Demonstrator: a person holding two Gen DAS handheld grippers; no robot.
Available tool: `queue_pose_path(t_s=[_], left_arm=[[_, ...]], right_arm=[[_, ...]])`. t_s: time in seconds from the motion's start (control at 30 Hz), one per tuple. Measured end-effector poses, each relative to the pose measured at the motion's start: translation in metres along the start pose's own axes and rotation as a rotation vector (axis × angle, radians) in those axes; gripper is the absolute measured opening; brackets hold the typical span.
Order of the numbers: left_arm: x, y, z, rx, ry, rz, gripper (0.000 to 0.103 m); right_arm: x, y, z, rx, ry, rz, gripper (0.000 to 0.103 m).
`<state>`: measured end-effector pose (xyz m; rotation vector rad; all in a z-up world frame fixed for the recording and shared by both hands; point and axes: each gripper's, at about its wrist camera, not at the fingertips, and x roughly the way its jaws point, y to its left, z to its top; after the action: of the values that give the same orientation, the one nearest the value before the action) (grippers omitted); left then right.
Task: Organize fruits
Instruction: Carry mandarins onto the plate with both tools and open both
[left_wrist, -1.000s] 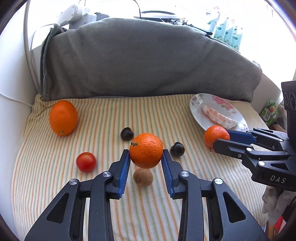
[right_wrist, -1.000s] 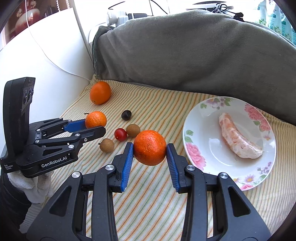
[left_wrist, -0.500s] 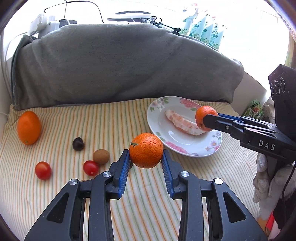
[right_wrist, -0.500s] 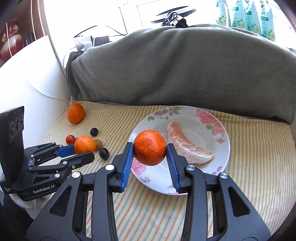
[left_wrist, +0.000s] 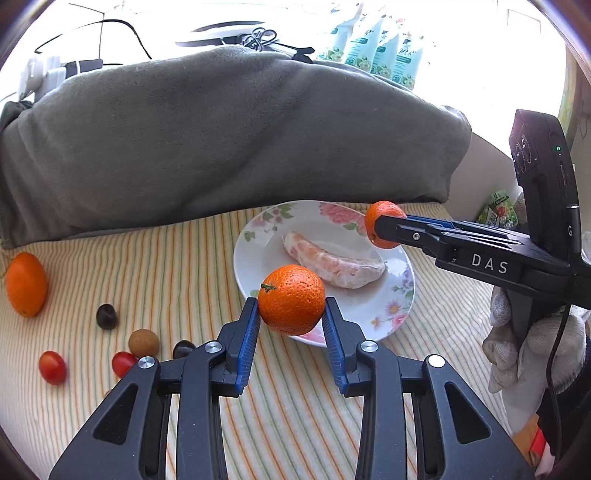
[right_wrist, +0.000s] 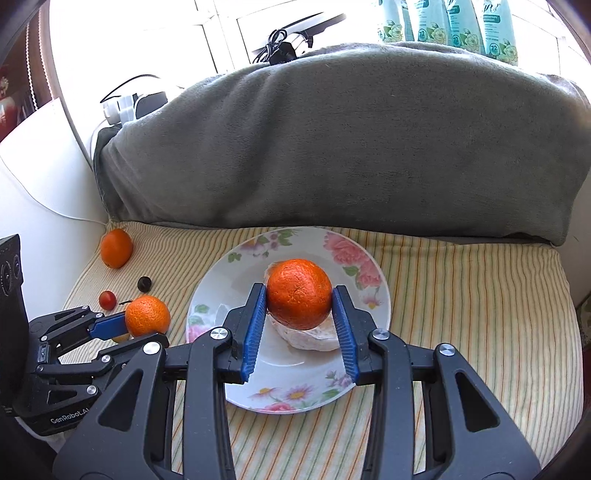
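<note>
Tangerines, two of them, each clamped in its own gripper, both at the floral plate (left_wrist: 248, 236). Left gripper (left_wrist: 291, 321) grasps a tangerine with a green stem (left_wrist: 291, 305) between its blue pads, held in the air at the plate's near-left rim. Right gripper (right_wrist: 300, 319) grasps a second tangerine (right_wrist: 299, 293), held in the air over the plate's middle, above a peeled citrus segment (left_wrist: 332, 264) that lies on the plate. In the left view the right gripper reaches in from the right side, a white-gloved hand (left_wrist: 532, 347) on its handle. Plate sits on a striped cloth (left_wrist: 166, 266), in front of a grey blanket (left_wrist: 221, 140). Left of the plate, loose on the cloth: a large orange (left_wrist: 26, 284) farthest out, a dark fruit (left_wrist: 107, 316), a brown round fruit (left_wrist: 144, 341), a second dark fruit (left_wrist: 184, 348), two cherry tomatoes (left_wrist: 53, 367). All apart from the plate. Green-and-white packs (left_wrist: 373, 51) stand behind the blanket.
</note>
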<state>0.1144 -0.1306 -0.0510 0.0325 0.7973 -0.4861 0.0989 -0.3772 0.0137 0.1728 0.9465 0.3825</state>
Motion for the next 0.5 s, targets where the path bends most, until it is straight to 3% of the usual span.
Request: queue_pose_path(t_s=[0.5], left_arm=[[0.012,-0.011,0.005,0.019,0.026,-0.013,0.033]], right_arm=[[0.013,-0.010,0.002,0.031,0.024,0.014,0.038]])
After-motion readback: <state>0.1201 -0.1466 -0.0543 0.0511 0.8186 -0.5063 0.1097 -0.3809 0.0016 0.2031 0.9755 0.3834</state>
